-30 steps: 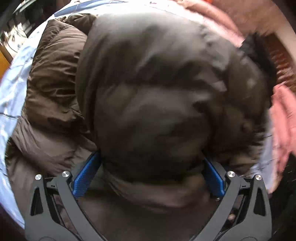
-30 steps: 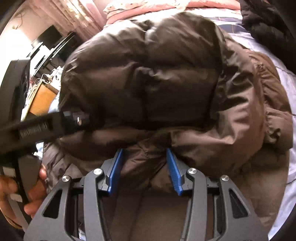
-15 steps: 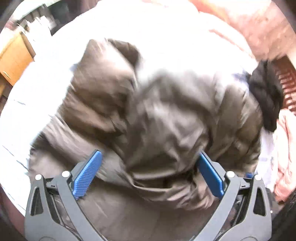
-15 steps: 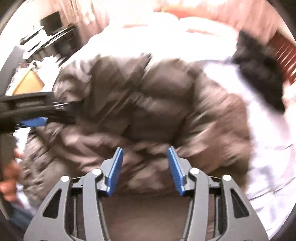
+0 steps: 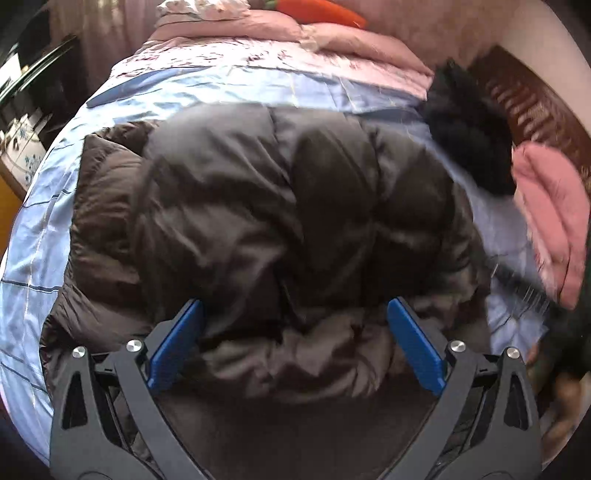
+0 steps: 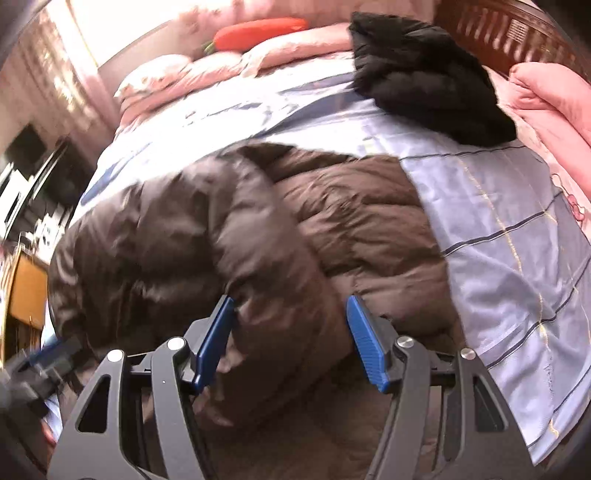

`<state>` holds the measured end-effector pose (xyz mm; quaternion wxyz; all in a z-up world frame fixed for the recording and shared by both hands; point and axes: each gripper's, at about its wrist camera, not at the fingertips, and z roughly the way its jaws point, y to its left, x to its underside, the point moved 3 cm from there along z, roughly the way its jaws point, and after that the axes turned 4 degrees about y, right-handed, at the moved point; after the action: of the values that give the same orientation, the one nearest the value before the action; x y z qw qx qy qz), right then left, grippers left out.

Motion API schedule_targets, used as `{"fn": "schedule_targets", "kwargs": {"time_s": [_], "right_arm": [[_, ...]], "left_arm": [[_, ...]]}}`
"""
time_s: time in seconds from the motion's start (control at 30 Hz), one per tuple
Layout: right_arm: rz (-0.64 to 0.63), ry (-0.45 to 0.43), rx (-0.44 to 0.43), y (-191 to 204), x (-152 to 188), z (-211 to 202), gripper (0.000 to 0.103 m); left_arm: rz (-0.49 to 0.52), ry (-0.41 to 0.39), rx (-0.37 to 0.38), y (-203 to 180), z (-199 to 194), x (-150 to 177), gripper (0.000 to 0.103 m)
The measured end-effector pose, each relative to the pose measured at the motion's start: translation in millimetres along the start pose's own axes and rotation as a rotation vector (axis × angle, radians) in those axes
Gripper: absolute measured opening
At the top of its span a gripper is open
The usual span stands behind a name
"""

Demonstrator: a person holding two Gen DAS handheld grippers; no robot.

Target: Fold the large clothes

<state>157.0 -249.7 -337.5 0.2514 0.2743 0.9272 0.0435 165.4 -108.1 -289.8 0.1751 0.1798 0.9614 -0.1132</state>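
A large brown puffer jacket (image 5: 280,206) lies folded over on the light blue bedsheet (image 5: 229,85); it also shows in the right wrist view (image 6: 229,236). My left gripper (image 5: 293,325) is open, its blue fingers (image 5: 177,343) spread wide at the jacket's near edge with bunched fabric lying between them. My right gripper (image 6: 290,325) is open, its blue fingers (image 6: 364,343) on either side of a thick fold of the jacket's near edge without pinching it.
A black garment (image 6: 424,74) lies at the bed's far right; it also shows in the left wrist view (image 5: 469,125). Pink bedding (image 6: 550,107) lies beside it. Pink pillows (image 6: 280,51) and an orange carrot plush (image 6: 258,31) sit at the far side. Furniture (image 6: 26,291) stands to the left.
Both grippers pulled back and up from the jacket; more bed is in view. The right jaws widened from a pinch on the fabric. The folded jacket now rests on the sheet.
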Motion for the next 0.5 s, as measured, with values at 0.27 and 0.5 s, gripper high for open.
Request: {"fn": "schedule_targets", "kwargs": {"time_s": [0.27, 0.5], "right_arm": [[0.030, -0.010, -0.024, -0.8, -5.0, -6.3, 0.064], [-0.047, -0.035, -0.094, 17.4, -6.5, 0.7, 0.064]], "left_arm": [[0.233, -0.103, 0.019, -43.4, -18.9, 11.1, 0.095], [0.182, 0.191, -0.077, -14.3, 71.5, 27.5, 0.094]]}}
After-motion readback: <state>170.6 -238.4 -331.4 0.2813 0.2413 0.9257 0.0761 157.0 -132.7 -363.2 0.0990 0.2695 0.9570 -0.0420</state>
